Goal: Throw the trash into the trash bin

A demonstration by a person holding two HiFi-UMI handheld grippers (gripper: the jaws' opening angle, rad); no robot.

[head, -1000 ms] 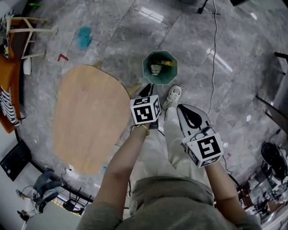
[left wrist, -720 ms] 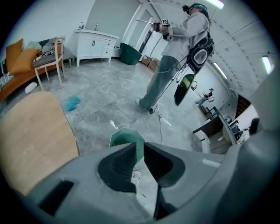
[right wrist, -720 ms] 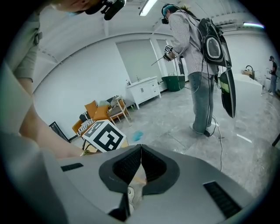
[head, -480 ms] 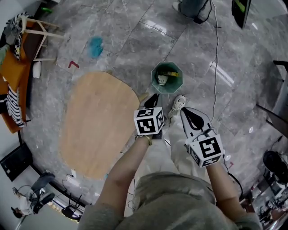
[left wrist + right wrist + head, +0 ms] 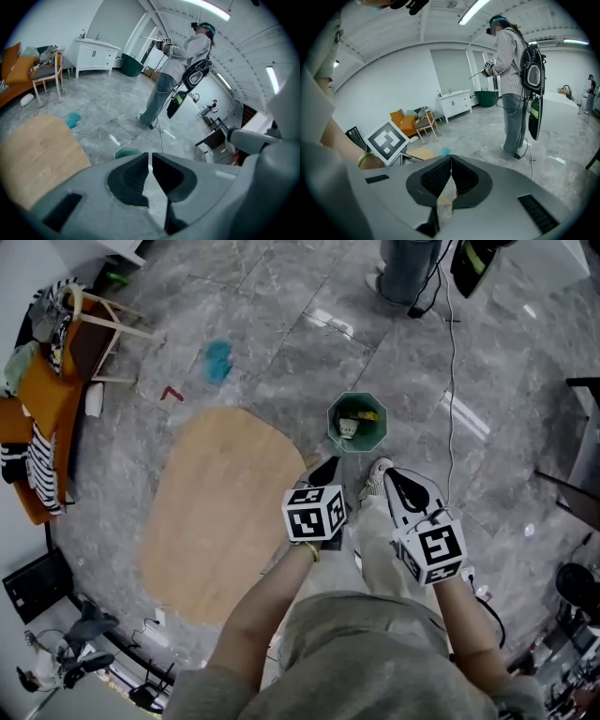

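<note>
The trash sits inside the green octagonal trash bin on the grey stone floor, just past the far end of the wooden table: a white piece and a yellow piece lie at the bottom. The left gripper hangs above the table's edge, pointing towards the bin. Its jaws have just been closing and now stand drawn in to a thin slit with nothing between them, only floor showing through. The right gripper is beside it, over the person's shoe, its pads meeting at the tip. A pale patch shows lower in the gap, and I can't say that it is anything held. The tabletop looks bare from here, so I'd judge the drop into the bin done and the hands clear of it. The one thing that might still count is a teal-blue scrap on the floor beyond the table, well apart from the bin, though I can't tell what it is. If it is trash, the next move calls for stepping round the table, opening a gripper wide and stooping for it. A second person stands farther off by a trailing cable.
</note>
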